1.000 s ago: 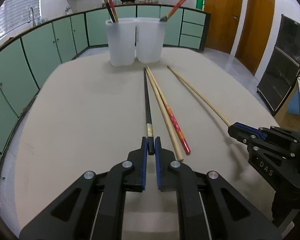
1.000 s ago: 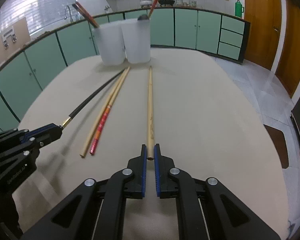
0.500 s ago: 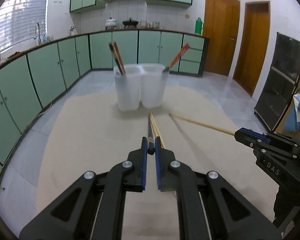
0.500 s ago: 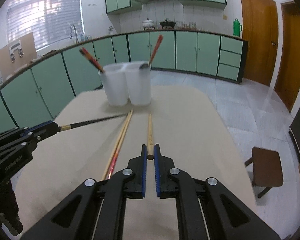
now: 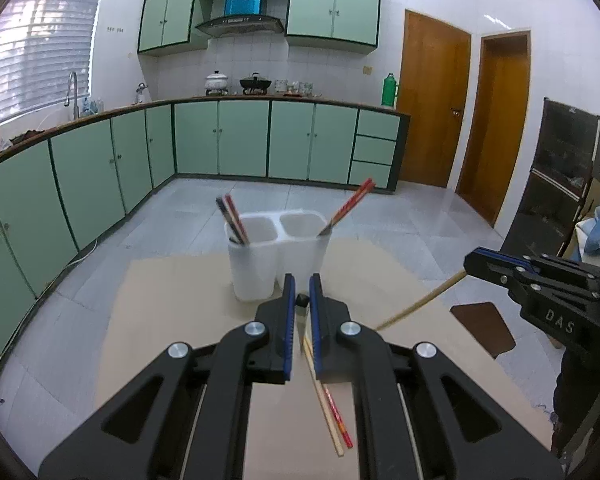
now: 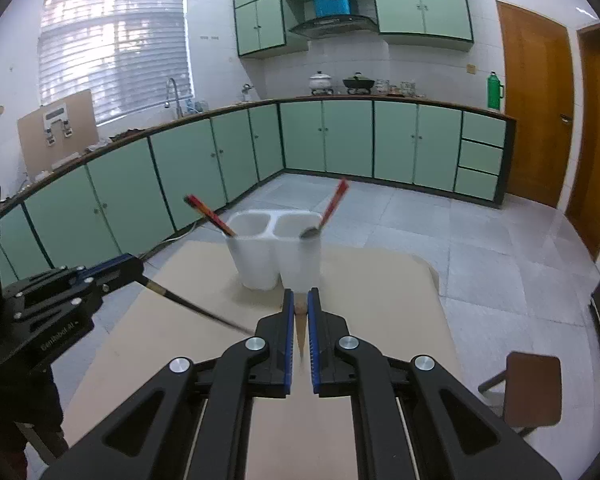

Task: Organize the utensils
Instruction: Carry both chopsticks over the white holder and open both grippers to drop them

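Observation:
My left gripper is shut on the black chopstick, raised above the table; its shaft also shows in the right wrist view. My right gripper is shut on a long wooden chopstick, whose shaft shows in the left wrist view. A white two-compartment holder stands at the table's far end with chopsticks in the left cup and a red-handled utensil in the right cup. A wooden and a red chopstick lie on the table.
The beige table ends just behind the holder. A brown stool stands at the right of the table. Green cabinets line the far walls.
Both grippers have lifted and tilted up with their chopsticks, which now hang down towards the table. The holder looks farther and lower in both views.

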Available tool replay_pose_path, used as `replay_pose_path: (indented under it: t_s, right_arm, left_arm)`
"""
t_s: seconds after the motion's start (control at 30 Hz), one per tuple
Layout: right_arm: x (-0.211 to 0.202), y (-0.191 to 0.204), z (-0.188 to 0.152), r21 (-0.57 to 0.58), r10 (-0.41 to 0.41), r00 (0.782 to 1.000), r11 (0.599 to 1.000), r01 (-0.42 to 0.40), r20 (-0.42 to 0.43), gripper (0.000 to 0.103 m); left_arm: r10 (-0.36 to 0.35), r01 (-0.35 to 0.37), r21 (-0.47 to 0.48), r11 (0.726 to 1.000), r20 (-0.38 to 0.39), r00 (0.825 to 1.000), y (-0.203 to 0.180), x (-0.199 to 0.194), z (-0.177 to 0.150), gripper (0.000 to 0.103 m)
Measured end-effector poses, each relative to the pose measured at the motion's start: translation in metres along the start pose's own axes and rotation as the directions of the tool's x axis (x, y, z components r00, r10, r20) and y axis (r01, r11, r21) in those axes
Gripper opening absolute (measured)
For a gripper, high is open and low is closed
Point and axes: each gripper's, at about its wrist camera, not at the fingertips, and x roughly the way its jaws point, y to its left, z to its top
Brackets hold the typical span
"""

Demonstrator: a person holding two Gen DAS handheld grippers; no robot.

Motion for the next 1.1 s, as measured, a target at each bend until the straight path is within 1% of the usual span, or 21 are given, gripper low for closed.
replay_pose_path:
  t_s: [0.17, 0.33, 0.47, 0.53, 0.73, 0.83, 0.97, 1.03, 1.1]
  right_arm:
    - [0.002, 0.005, 0.026, -0.025, 0.044, 0.999, 0.999, -0.044, -0.001, 0.007]
    - [-0.004, 0.009, 0.054, -0.047, 0.090, 0.996, 0.995, -0.088, 0.025, 0.007]
    - [-0.009, 0.011, 0.080, -0.049, 0.127, 0.990, 0.991, -0.124, 0.058, 0.007]
    - [-0.012, 0.012, 0.095, -0.056, 0.130, 0.988, 0.991, -0.126, 0.082, 0.007]
    - [-0.012, 0.015, 0.137, -0.079, 0.109, 0.981, 0.992, -0.097, 0.163, 0.007]
    - [-0.003, 0.015, 0.158, -0.080, 0.082, 0.978, 0.994, -0.068, 0.191, 0.007]
    - [0.015, 0.012, 0.176, -0.080, 0.048, 0.978, 0.996, -0.032, 0.205, 0.007]
    - [0.028, 0.009, 0.181, -0.077, 0.030, 0.978, 0.997, -0.015, 0.205, 0.007]
    - [0.045, 0.004, 0.185, -0.059, 0.028, 0.981, 0.998, -0.017, 0.190, 0.007]
  left_arm:
    - [-0.034, 0.034, -0.008, 0.999, 0.003, 0.999, 0.000, 0.001, 0.013, 0.006]
    - [-0.074, 0.074, -0.015, 0.997, 0.016, 0.997, 0.001, 0.000, 0.025, 0.006]
    - [-0.092, 0.093, -0.003, 0.996, 0.048, 0.995, 0.001, -0.003, 0.041, 0.006]
    - [-0.098, 0.098, 0.004, 0.995, 0.073, 0.992, 0.001, -0.004, 0.055, 0.006]
    - [-0.064, 0.061, 0.023, 0.998, 0.175, 0.983, 0.001, -0.001, 0.100, 0.006]
    - [-0.030, 0.022, 0.040, 0.999, 0.229, 0.973, -0.001, 0.006, 0.126, 0.006]
    - [0.003, -0.022, 0.062, 0.998, 0.290, 0.957, -0.004, 0.018, 0.155, 0.006]
    - [0.019, -0.040, 0.060, 0.997, 0.312, 0.950, -0.003, 0.029, 0.165, 0.006]
    - [0.032, -0.052, 0.054, 0.997, 0.325, 0.945, -0.002, 0.038, 0.169, 0.006]
